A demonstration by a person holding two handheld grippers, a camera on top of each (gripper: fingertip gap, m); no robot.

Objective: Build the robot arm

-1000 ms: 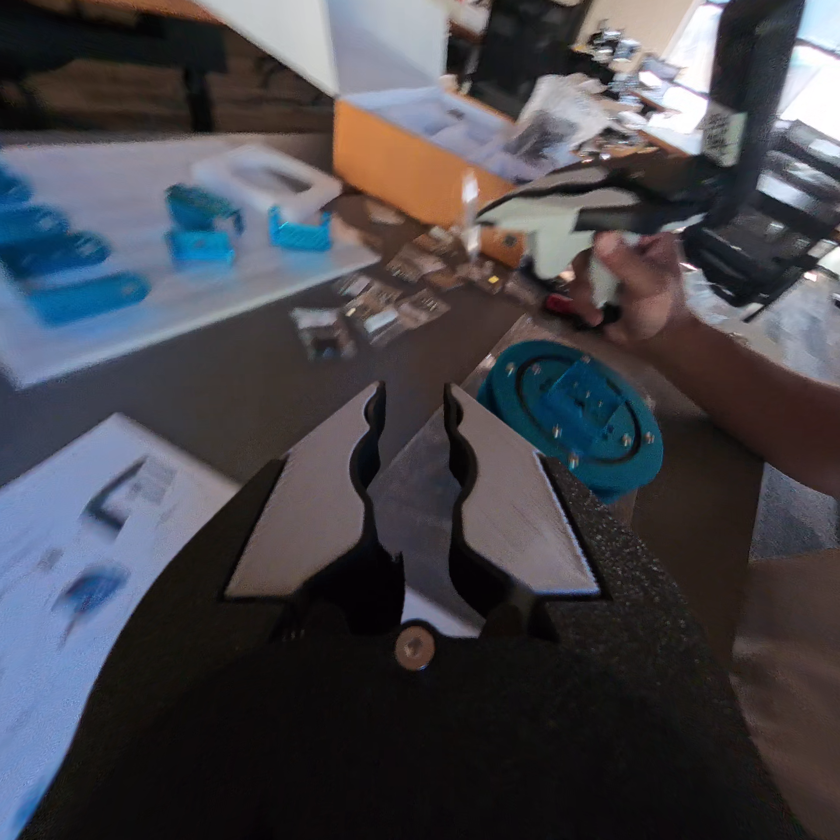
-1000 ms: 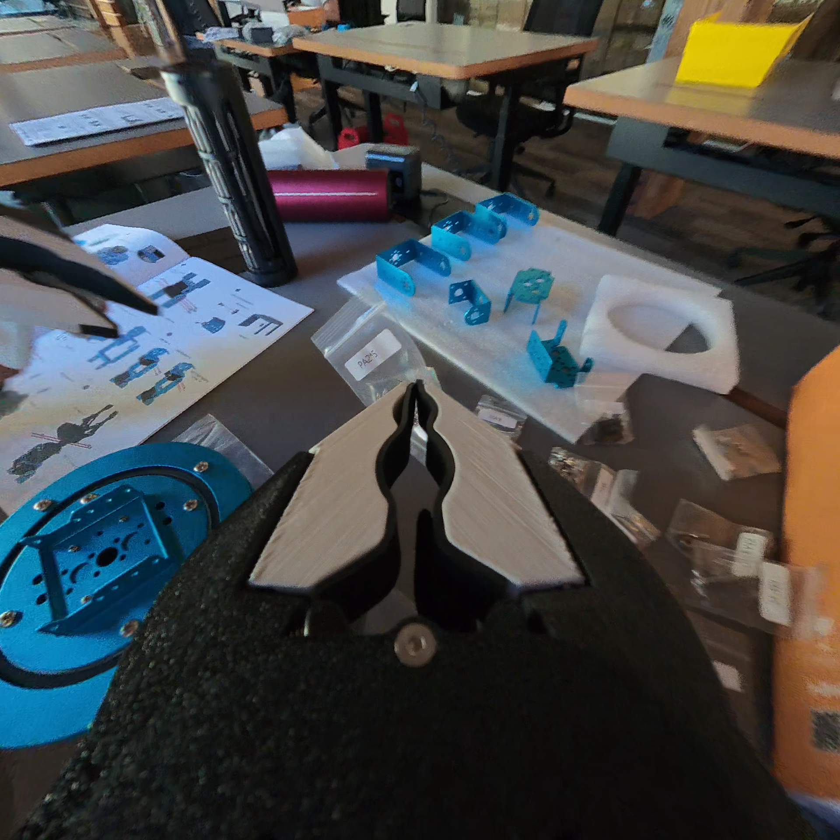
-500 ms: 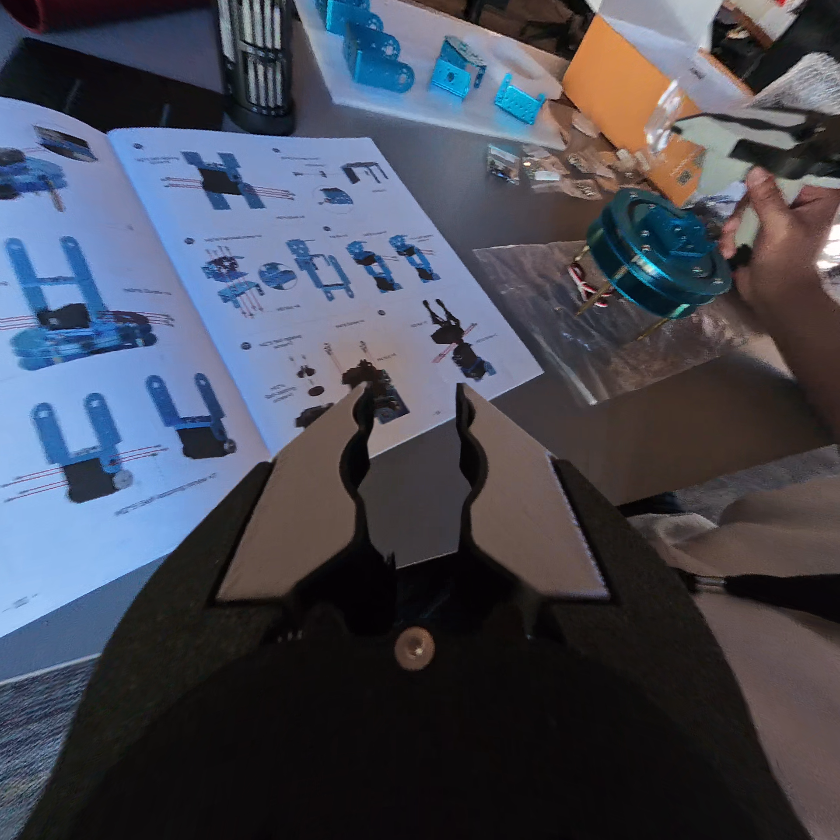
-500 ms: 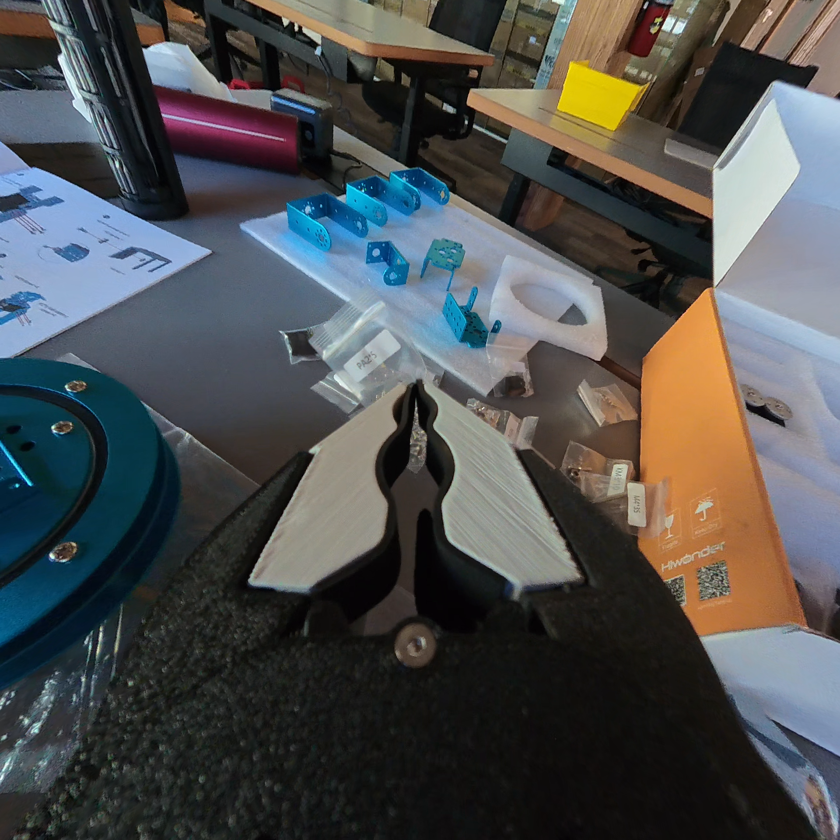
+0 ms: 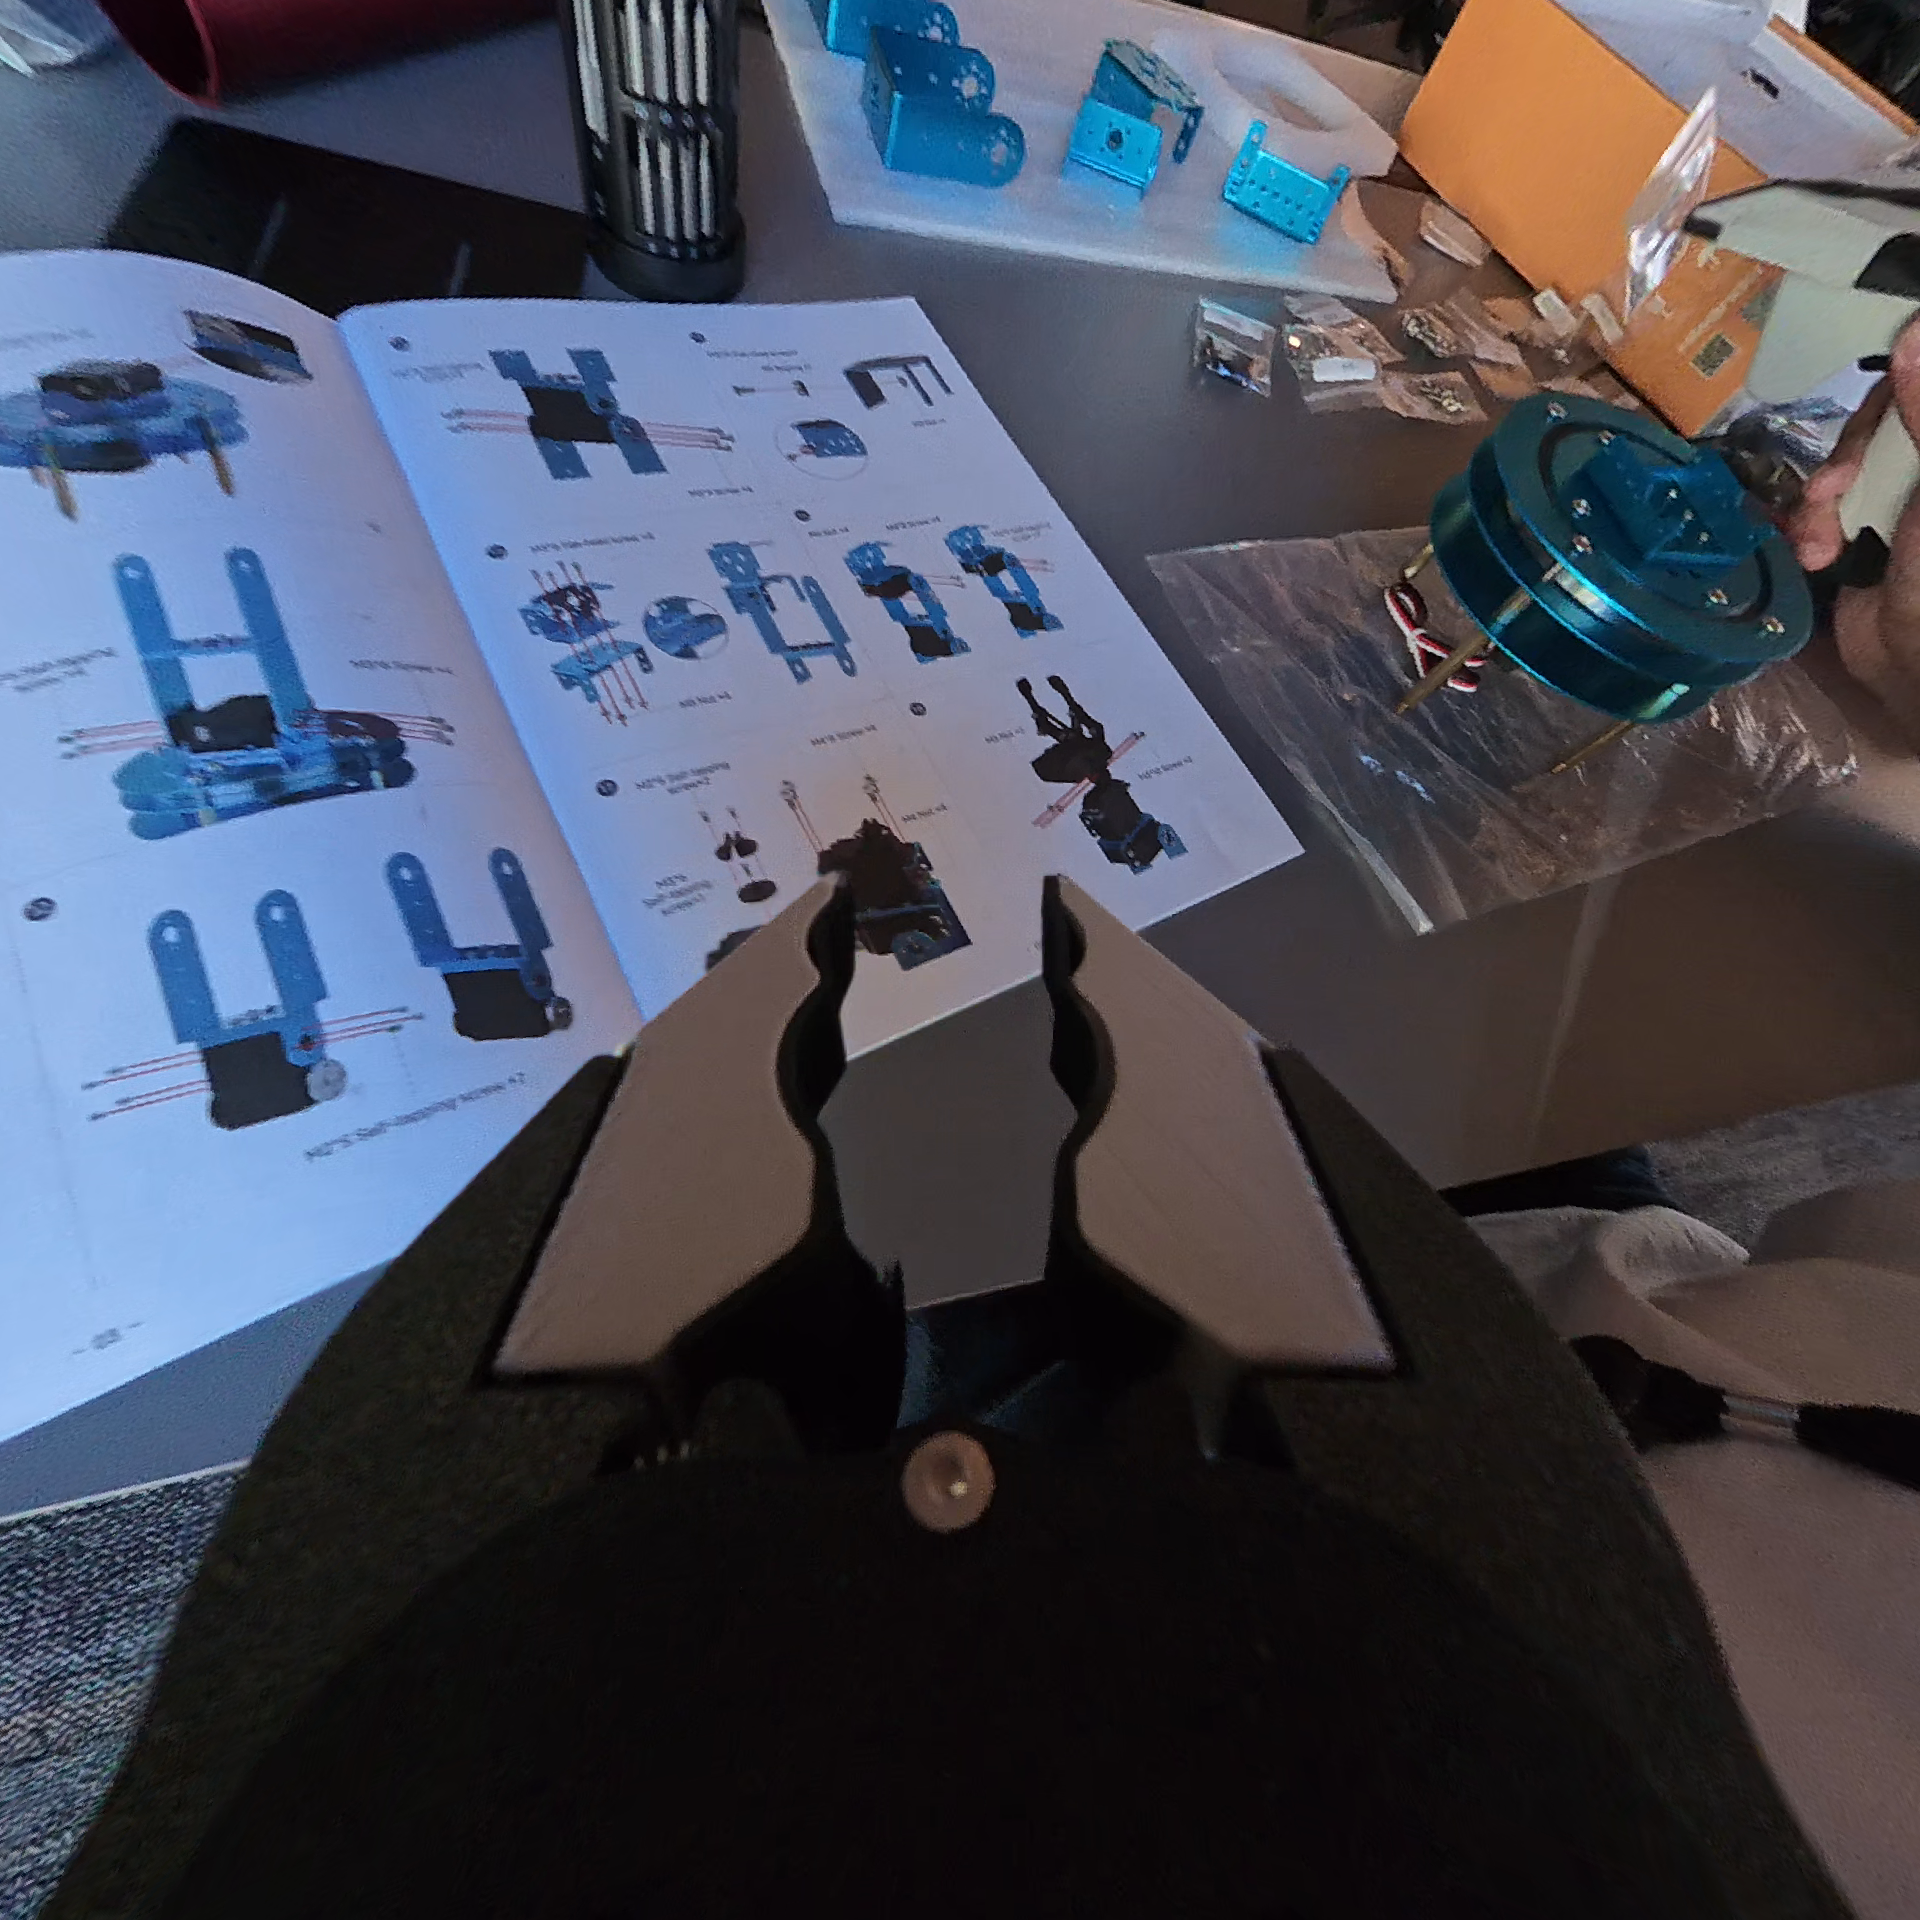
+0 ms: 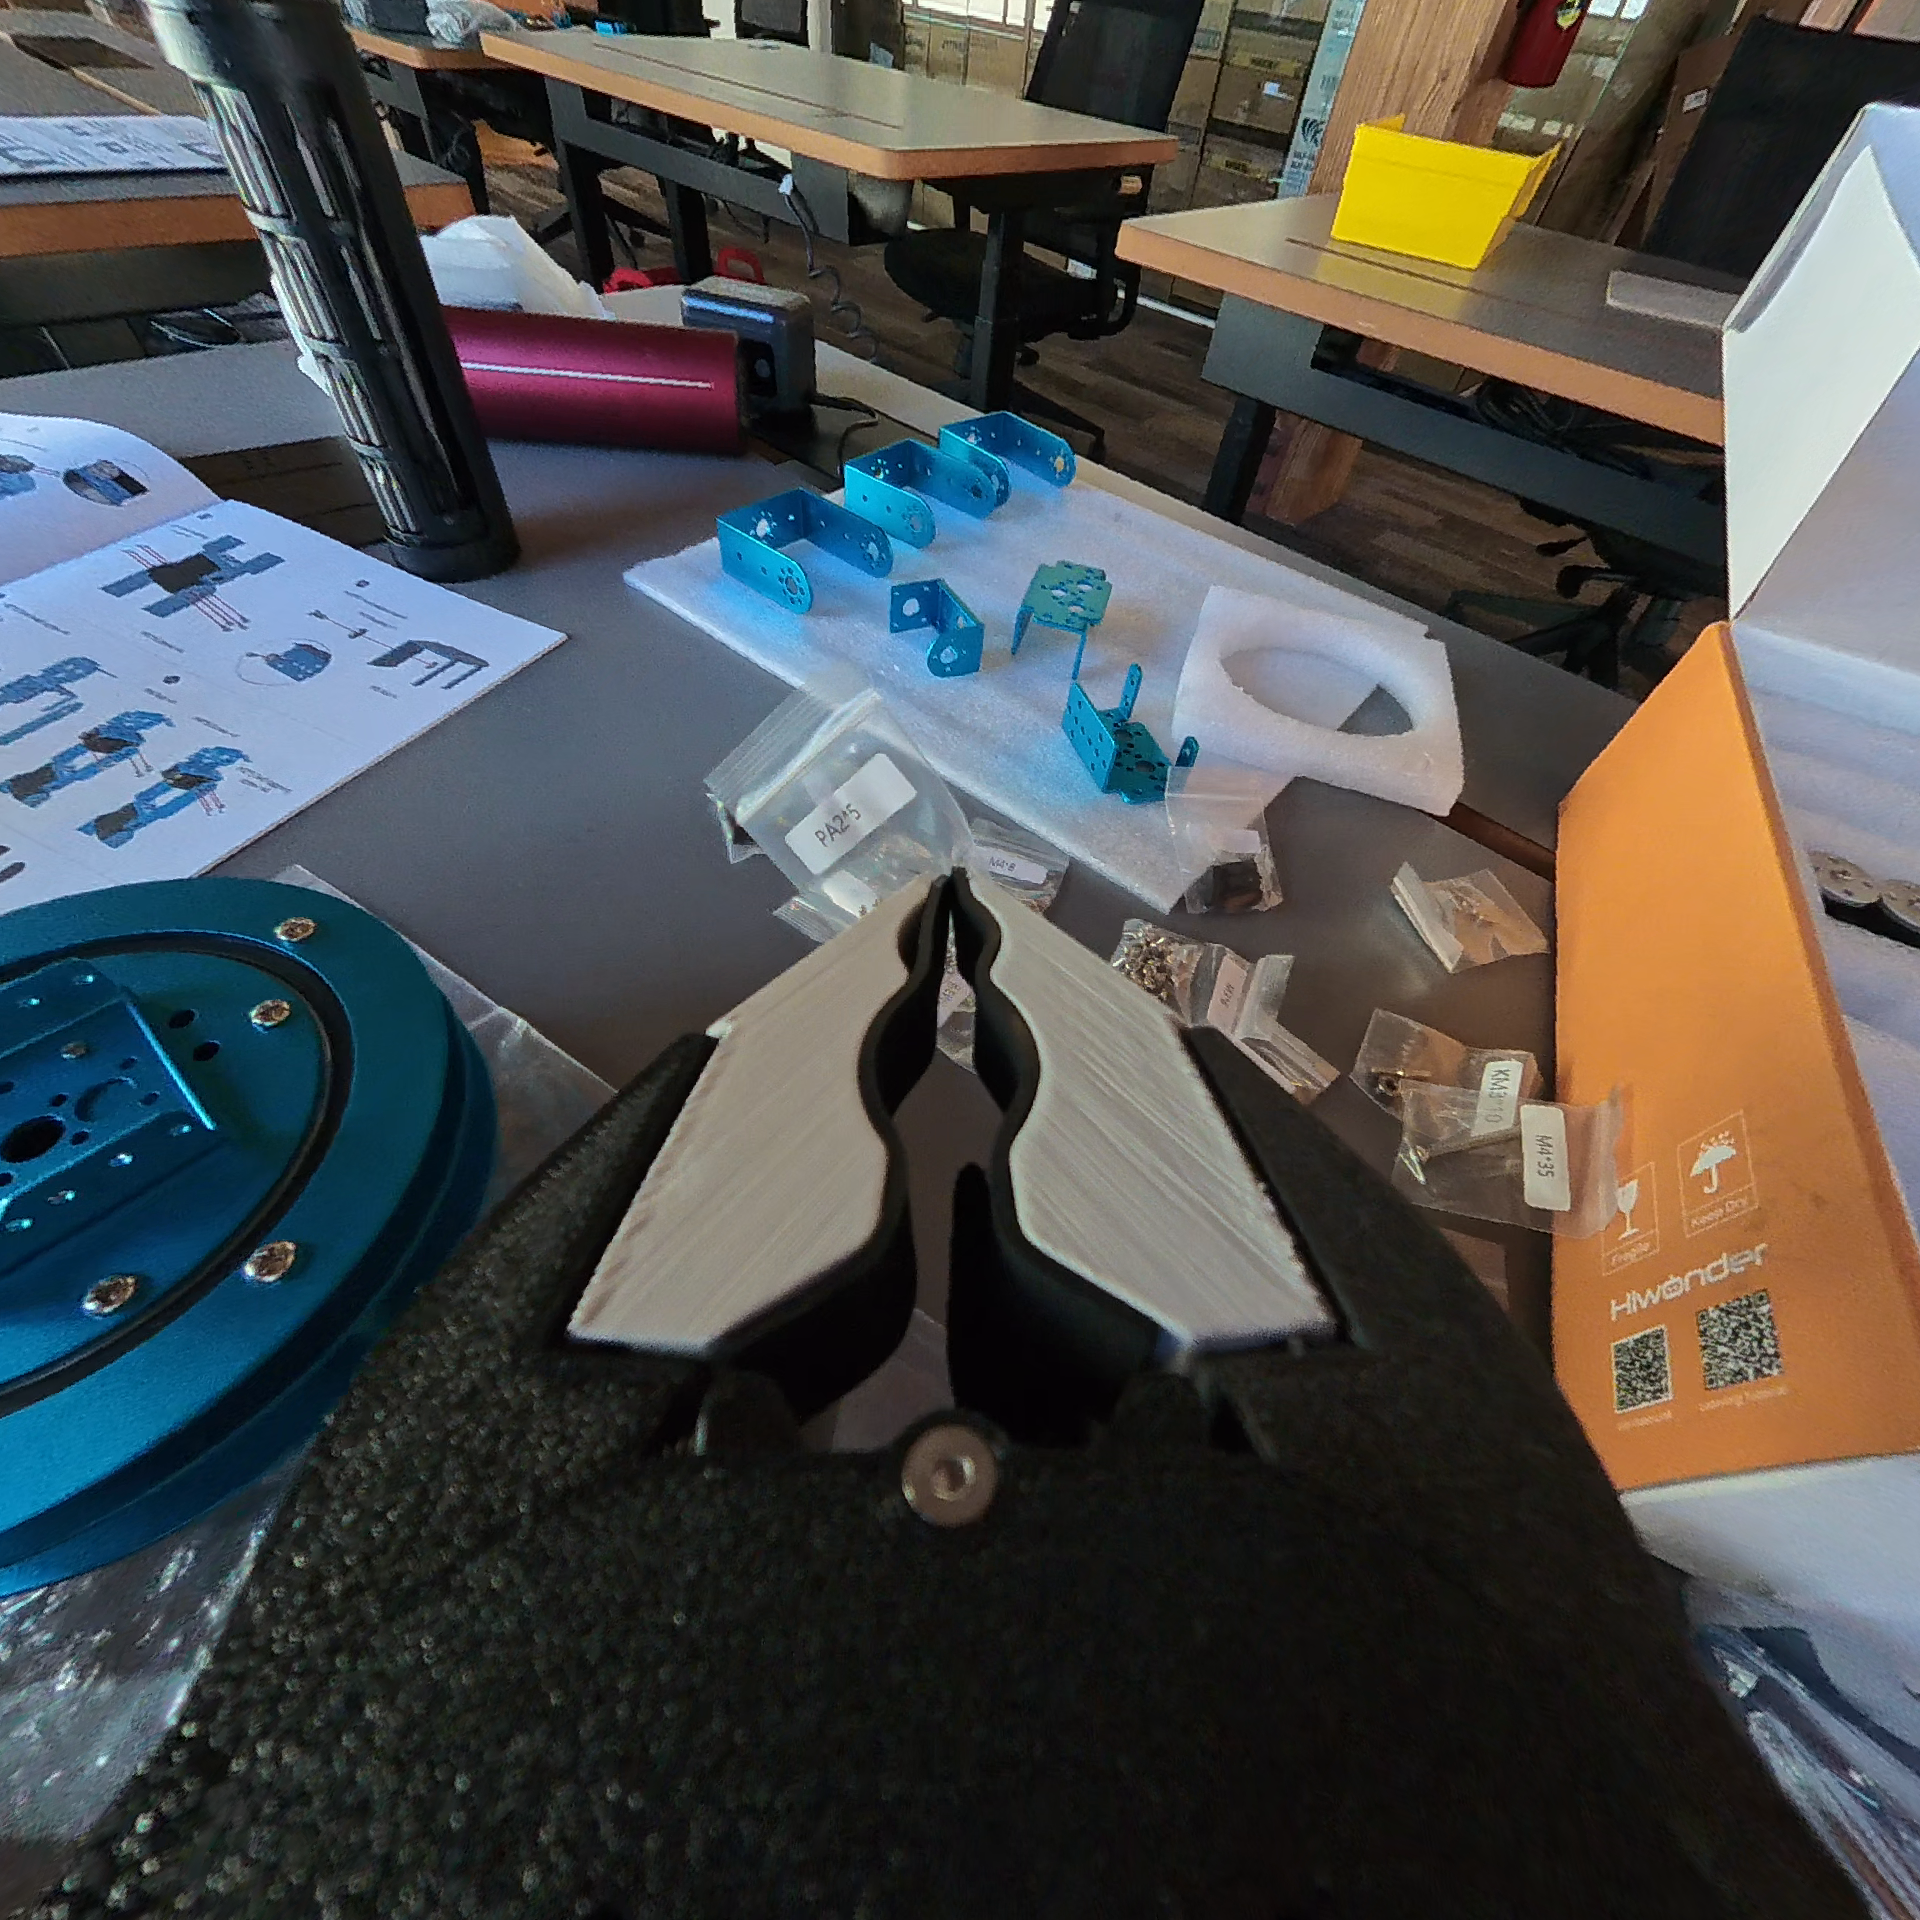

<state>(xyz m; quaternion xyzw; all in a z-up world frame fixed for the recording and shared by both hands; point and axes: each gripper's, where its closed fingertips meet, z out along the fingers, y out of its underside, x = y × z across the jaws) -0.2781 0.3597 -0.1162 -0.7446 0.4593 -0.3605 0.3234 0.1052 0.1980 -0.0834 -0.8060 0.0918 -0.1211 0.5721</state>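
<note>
My left gripper (image 5: pixel 940 894) is open and empty, hovering over the lower right corner of an open instruction booklet (image 5: pixel 436 675). My right gripper (image 6: pixel 951 883) is shut on a small clear plastic bag. The left wrist view shows this bag (image 5: pixel 1668 197) sticking up from the right gripper's tips at the far right. A round blue metal base (image 5: pixel 1621 571) stands on brass legs on a clear plastic sheet (image 5: pixel 1455 748). It sits just left of the right gripper in the right wrist view (image 6: pixel 156 1143).
A white foam sheet (image 6: pixel 997 727) holds several blue brackets (image 6: pixel 800 551). Small bags of screws (image 6: pixel 1475 1122) lie scattered by an open orange and white box (image 6: pixel 1704 1039). A black ribbed cylinder (image 5: pixel 655 135) and a red cylinder (image 6: pixel 592 379) stand behind the booklet. One gripper's finger ends stand about 40 centimetres off the other's. Left tips and right tips are each some 20 centimetres from the round blue metal base (image 5: pixel 1621 571).
The left gripper swung from facing the blue base to over the booklet, then held nearly still and opened wider. The right gripper stayed shut and shifted slightly.
</note>
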